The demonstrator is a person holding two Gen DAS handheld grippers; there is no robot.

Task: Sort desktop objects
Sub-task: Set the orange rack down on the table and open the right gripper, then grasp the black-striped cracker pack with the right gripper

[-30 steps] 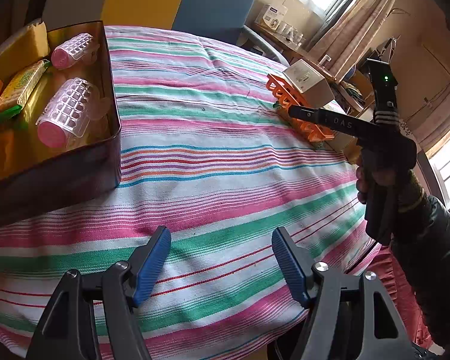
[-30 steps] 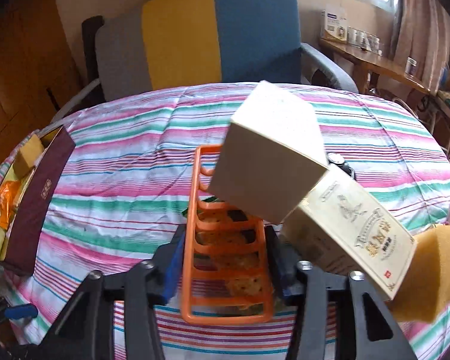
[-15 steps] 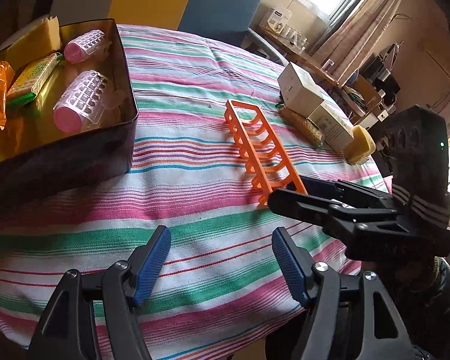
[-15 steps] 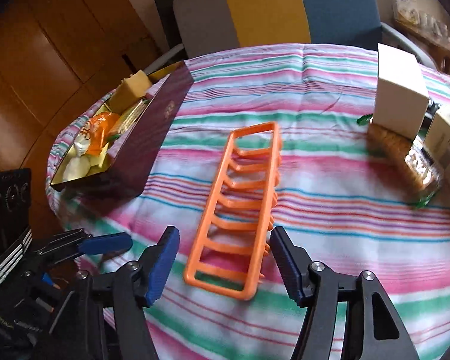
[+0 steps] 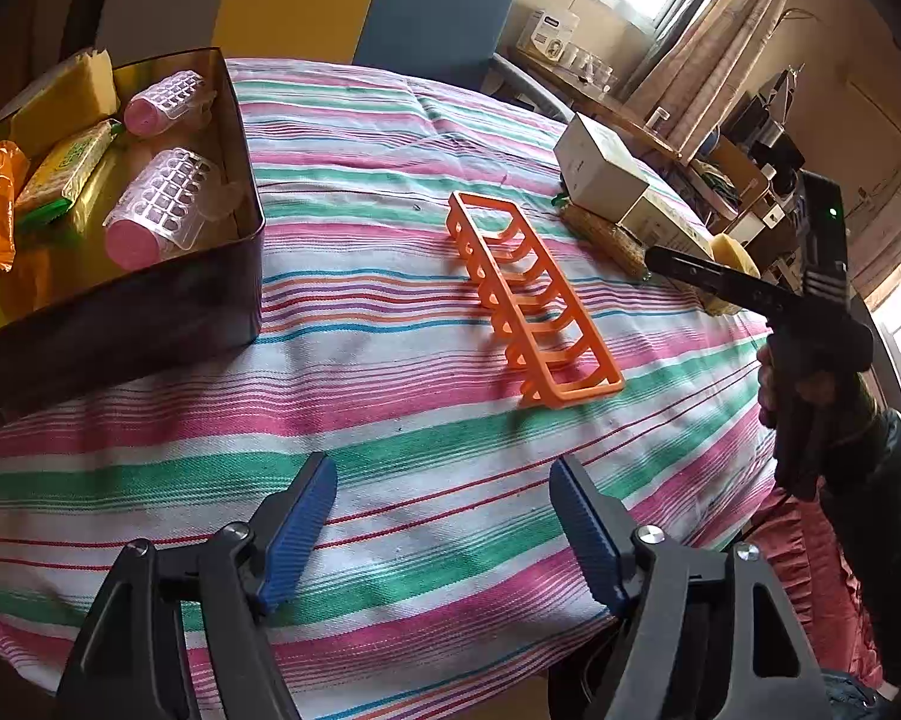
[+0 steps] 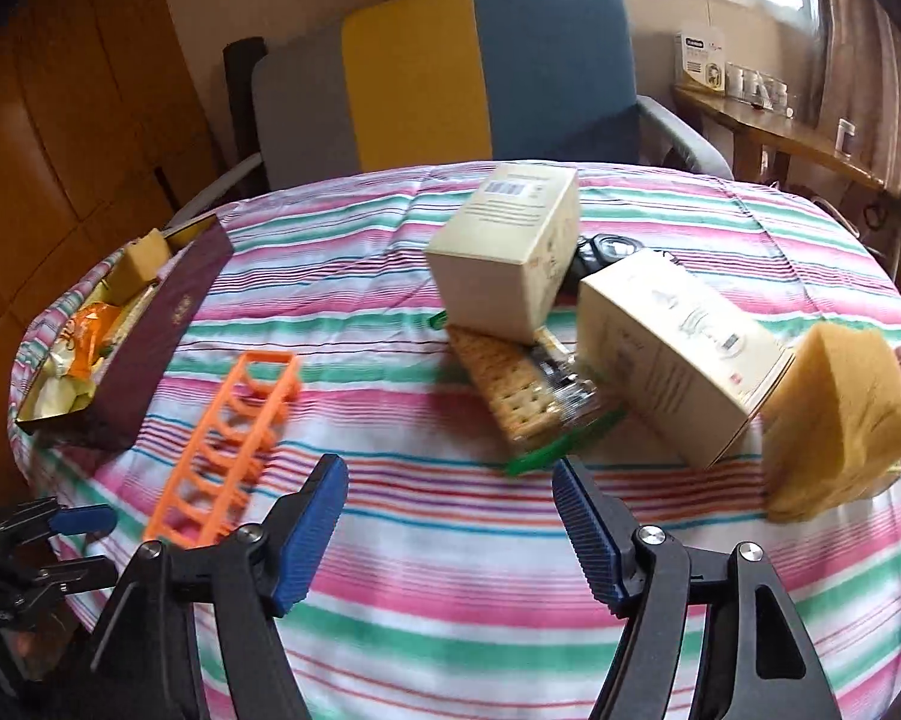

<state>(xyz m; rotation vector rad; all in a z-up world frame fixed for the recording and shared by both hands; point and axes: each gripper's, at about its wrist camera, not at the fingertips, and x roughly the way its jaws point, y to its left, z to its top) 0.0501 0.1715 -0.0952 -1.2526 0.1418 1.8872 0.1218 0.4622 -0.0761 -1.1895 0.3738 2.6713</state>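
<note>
Striped woven cloth covers the round worktop. Going left to right: a shiny dark tin with ribbed pink rollers, an orange plastic rack lying flat mid-cloth, then cardboard boxes, crackers, a spongy yellow block. Left tool and right tool have both just been opening, nothing between them.

Bare striped cloth between tin and orange rack
</note>
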